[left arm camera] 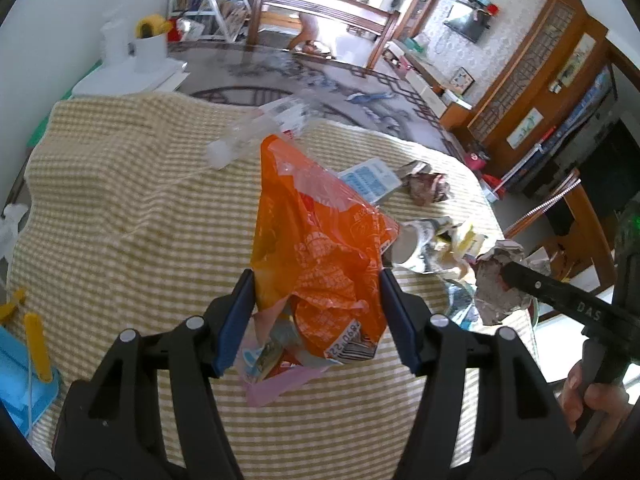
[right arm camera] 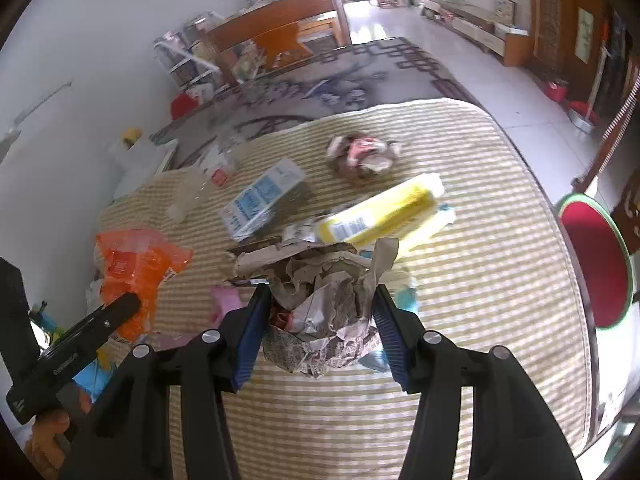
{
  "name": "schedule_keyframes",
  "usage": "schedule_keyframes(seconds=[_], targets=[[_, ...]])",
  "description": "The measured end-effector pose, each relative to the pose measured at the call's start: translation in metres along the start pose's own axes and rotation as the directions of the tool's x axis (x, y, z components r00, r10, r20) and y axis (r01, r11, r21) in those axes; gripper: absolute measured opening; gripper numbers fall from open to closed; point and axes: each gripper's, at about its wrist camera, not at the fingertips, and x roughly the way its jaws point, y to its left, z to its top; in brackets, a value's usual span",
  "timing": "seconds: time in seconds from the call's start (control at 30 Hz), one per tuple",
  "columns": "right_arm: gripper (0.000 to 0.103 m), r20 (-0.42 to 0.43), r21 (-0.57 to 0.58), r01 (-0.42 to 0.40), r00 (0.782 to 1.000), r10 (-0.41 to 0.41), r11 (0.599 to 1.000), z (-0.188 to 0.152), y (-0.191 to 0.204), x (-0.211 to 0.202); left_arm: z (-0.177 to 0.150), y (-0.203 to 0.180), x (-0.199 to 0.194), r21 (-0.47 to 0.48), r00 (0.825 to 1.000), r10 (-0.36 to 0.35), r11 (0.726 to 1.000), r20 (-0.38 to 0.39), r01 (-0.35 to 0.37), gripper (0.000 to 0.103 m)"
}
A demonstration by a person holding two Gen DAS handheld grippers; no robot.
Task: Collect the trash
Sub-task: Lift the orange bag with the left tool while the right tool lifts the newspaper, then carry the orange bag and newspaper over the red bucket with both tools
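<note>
over the yellow-and-white checked cloth [left arm camera: 120,184] our left gripper [left arm camera: 316,304] pinches a crinkled orange plastic wrapper [left arm camera: 316,248], hiding scraps beneath it; our right gripper [right arm camera: 322,314] clamps a crumpled grey newspaper wad [right arm camera: 324,308]; a blurred clear bottle [left arm camera: 256,132] lies behind.

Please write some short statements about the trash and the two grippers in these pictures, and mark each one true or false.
1. The left gripper holds an orange plastic bag. True.
2. The right gripper is empty. False: its jaws grip a crumpled newspaper wad.
3. A blue and white carton lies on the striped cloth. True.
4. The yellow package is inside the orange bag. False: it lies on the cloth.
</note>
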Motion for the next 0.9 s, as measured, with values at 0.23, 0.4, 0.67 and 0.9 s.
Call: schedule_keyframes(seconds=[0.23,0.4,0.67,0.9], targets=[[0.051,-0.001,0.038,0.012,1.000,-0.012,0.999,-0.004,-0.019,-0.005,0.002,-0.022,0.005,0.043,1.000,-0.015,0.999,-0.014,0.016,0.059],[0.052,0.001,0.062,0.009,1.000,-0.009,0.998,-0.004,-0.033,-0.008,0.006,-0.037,0.006,0.067,1.000,-0.014,0.998,-0.008,0.015,0.059],[0.052,0.047,0.049,0.016,0.999,-0.019,0.999,0.003,-0.055,-0.022,0.019,-0.067,0.002,0.096,0.999,-0.002,0.995,0.047,-0.002,0.059],[0.052,0.105,0.052,0.016,0.994,-0.021,0.999,0.021,-0.091,-0.038,0.022,-0.107,0.010,0.090,0.998,-0.006,0.996,0.066,0.000,0.059]])
